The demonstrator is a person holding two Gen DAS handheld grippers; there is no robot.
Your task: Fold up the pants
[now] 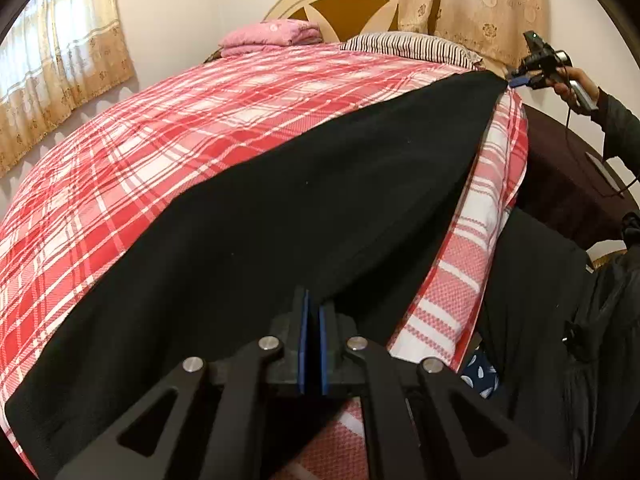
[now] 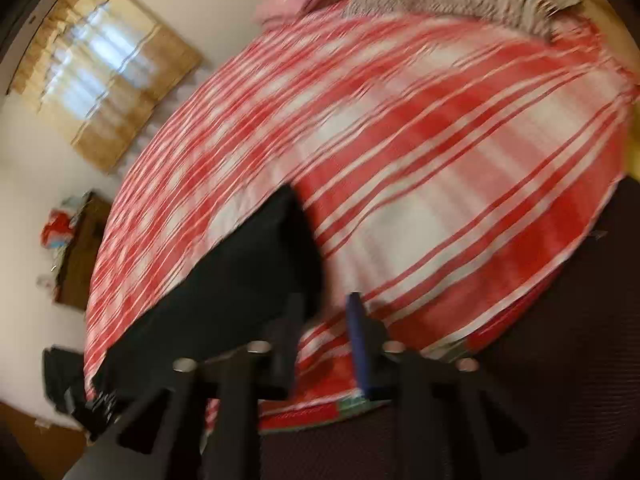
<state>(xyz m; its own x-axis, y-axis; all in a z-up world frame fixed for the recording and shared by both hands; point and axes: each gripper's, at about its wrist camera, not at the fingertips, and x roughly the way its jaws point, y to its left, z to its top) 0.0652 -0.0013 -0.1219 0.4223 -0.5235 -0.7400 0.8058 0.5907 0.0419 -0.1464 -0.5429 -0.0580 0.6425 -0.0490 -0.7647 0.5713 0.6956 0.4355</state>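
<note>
Pants point(image 1: 304, 208) are lying lengthwise along the bed's point(image 1: 168, 128) near edge; I am pinching one end in my left gripper point(image 1: 311, 344), while my right gripper point(image 2: 328, 332), jaws spread and empty, is hovering beside the far end.

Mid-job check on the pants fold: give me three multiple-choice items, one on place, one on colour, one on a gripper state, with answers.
1. Where do the pants lie?
A. on the plaid bedspread
B. on the floor
C. on the striped pillow

2. What colour are the pants?
A. red
B. black
C. beige

3. How does the right gripper stand in its own view?
A. shut on the pillow
B. out of view
C. open

Answers:
1 A, the dark cloth stretches across the plaid cover.
2 B, it is black throughout.
3 C, a clear gap separates its fingers, while the left gripper is closed at the pants' edge.
</note>
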